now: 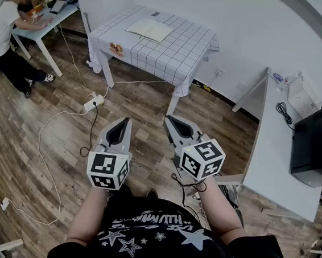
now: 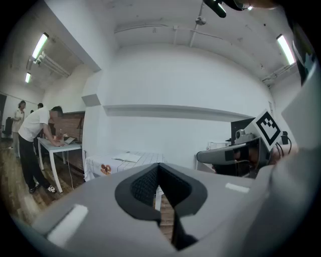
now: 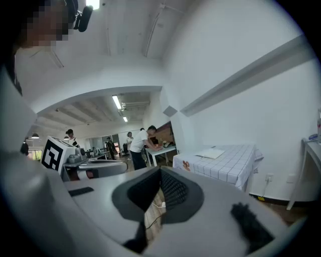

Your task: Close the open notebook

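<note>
The open notebook (image 1: 150, 29) lies flat on a table with a white checked cloth (image 1: 178, 50) across the room, well beyond both grippers. It also shows small in the left gripper view (image 2: 127, 157) and in the right gripper view (image 3: 212, 153). My left gripper (image 1: 125, 120) and right gripper (image 1: 170, 119) are held side by side over the wooden floor, pointing toward that table. Both have their jaws shut with nothing between them, as the left gripper (image 2: 159, 165) and right gripper (image 3: 160, 169) show in their own views.
A power strip (image 1: 93, 102) with white cables lies on the floor between me and the table. A white desk (image 1: 275, 157) with a black monitor (image 1: 317, 142) stands at the right. A person (image 1: 4, 37) leans on another desk at the far left.
</note>
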A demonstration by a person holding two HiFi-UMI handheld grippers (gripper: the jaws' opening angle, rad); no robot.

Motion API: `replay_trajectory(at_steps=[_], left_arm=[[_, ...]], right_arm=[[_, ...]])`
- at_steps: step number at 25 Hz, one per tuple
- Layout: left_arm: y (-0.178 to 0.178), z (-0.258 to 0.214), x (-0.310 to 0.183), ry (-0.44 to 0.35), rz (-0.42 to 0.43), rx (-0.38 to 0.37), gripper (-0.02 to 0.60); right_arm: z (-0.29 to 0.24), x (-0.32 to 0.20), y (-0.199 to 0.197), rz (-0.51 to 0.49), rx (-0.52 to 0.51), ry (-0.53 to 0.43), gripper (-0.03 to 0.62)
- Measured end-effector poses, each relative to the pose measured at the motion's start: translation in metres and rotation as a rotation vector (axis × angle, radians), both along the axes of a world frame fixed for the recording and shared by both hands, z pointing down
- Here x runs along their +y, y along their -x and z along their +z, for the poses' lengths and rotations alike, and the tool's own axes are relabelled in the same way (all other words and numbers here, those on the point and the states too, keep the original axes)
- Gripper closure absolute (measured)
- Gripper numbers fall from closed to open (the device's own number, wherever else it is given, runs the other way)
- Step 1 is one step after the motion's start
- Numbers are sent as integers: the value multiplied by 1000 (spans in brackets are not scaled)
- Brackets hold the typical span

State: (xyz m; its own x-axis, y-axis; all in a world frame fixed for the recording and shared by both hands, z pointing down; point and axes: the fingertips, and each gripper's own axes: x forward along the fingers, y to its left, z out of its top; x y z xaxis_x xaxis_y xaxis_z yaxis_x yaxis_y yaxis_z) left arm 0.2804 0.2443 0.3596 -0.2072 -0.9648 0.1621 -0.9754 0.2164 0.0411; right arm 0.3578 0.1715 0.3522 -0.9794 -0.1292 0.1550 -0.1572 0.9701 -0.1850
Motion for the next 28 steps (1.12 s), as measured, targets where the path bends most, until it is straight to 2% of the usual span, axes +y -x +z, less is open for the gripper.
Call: replay_trajectory(at_steps=[13,20,24,28], left_arm=[[-9,1,7,0,-8,-1,574],[-5,5,18,1,-59,7,574],[11,8,34,4,-99,24,572],[57,12,37,6,-104,53,574]], right_arm=[[5,7,-12,-10,0,-1,580],[7,3,-25,19,-72,60,579],[19,5,-13,30,-65,83,579],[15,14,26,14,-44,39,579]])
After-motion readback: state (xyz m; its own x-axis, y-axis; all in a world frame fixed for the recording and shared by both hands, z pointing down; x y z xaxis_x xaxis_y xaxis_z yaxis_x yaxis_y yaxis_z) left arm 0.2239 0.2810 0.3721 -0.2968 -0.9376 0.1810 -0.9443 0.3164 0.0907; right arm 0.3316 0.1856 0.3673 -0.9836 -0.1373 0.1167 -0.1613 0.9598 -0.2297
